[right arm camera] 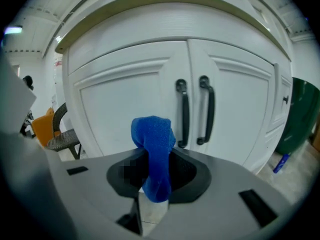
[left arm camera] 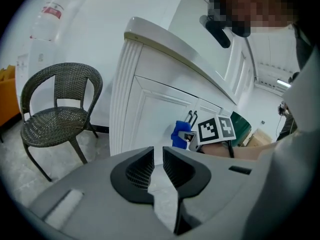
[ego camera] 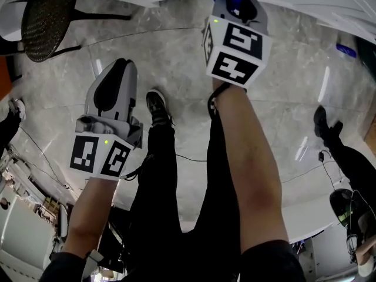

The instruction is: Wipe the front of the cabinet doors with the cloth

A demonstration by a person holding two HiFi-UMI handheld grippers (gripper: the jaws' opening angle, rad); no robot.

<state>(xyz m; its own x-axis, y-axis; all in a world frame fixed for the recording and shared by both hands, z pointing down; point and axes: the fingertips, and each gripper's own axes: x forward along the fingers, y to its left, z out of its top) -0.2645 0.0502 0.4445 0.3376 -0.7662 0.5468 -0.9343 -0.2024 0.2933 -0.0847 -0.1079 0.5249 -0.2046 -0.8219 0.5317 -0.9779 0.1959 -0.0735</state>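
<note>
The right gripper (right arm camera: 156,160) is clamped on the blue cloth (right arm camera: 152,134), which stands as a bunched roll between the jaws. Its long axis is roughly upright: the lower end hangs down into the throat, and the upper end rises past the jaw tips and folds over toward the cabinet. It is probably gripped this way so that a soft wad leads and cloth, rather than hard plastic, meets the paint. The left gripper (left arm camera: 158,166) has its jaws drawn to a narrow slit with nothing between them. It hangs off to the side, apparently kept clear because wiping needs only one tool. Beyond the cloth are the white cabinet doors (right arm camera: 125,104), squarely faced, with the pair of dark handles (right arm camera: 194,111) just right of the wad. The cloth is near the left door's panel, though no view settles whether it touches. Farther left stands a wicker chair (left arm camera: 55,114).
</note>
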